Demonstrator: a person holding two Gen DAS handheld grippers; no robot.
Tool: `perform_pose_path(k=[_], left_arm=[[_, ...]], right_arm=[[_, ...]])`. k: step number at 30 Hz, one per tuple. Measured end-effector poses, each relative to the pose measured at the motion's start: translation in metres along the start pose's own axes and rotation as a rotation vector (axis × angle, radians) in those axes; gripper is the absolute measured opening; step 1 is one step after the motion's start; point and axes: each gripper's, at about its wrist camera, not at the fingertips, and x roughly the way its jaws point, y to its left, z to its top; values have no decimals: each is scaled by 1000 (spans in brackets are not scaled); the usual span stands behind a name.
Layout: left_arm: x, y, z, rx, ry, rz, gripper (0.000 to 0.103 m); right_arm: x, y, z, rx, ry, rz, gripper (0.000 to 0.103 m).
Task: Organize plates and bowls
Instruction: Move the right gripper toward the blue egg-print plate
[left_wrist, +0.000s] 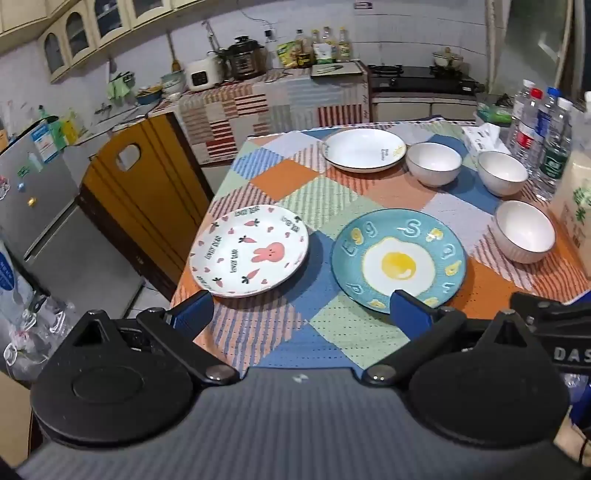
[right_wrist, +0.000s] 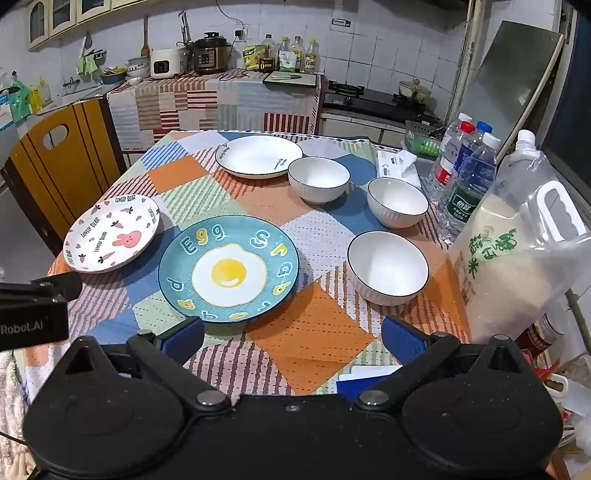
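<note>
Three plates and three white bowls lie apart on the patchwork tablecloth (left_wrist: 306, 332). The rabbit plate (left_wrist: 249, 251) (right_wrist: 112, 233) is near left, the blue egg plate (left_wrist: 398, 260) (right_wrist: 229, 267) beside it, the plain white plate (left_wrist: 365, 149) (right_wrist: 258, 156) at the back. One bowl (left_wrist: 434, 163) (right_wrist: 318, 179) sits beside the white plate, a second (left_wrist: 502, 178) (right_wrist: 398, 202) further right, a third (left_wrist: 524, 230) (right_wrist: 388, 267) nearest. My left gripper (left_wrist: 303, 308) is open and empty before the two near plates. My right gripper (right_wrist: 293, 338) is open and empty, near the egg plate and nearest bowl.
Several water bottles (right_wrist: 465, 173) and a large rice bag (right_wrist: 517, 258) stand along the table's right edge, close to the bowls. A tissue pack (right_wrist: 399, 164) lies at the back right. A wooden chair (right_wrist: 55, 158) stands at the table's left. The kitchen counter (right_wrist: 221, 96) is behind.
</note>
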Motion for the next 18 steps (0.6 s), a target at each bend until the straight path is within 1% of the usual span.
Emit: perform_pose_path(k=[1, 4, 6, 8, 13, 16, 18], left_arm=[[-1, 0, 0, -3, 2, -11, 103], [-7, -1, -3, 3, -2, -3, 103], [-13, 2, -7, -14, 4, -12, 103], [4, 7, -6, -41, 22, -24, 103], [9, 13, -5, -81, 23, -17, 103], [10, 14, -6, -94, -1, -13, 103], [7, 12, -9, -87, -41, 16, 103]], right_arm=[[0, 0, 0, 0, 0, 0, 103], [0, 0, 0, 2, -3, -2, 103], [1, -1, 0, 6, 0, -5, 103], [1, -2, 0, 12, -1, -8, 103], [1, -4, -1, 22, -1, -13, 103], [1, -5, -1, 25, -1, -14, 103], [1, -5, 0, 24, -2, -13, 103]])
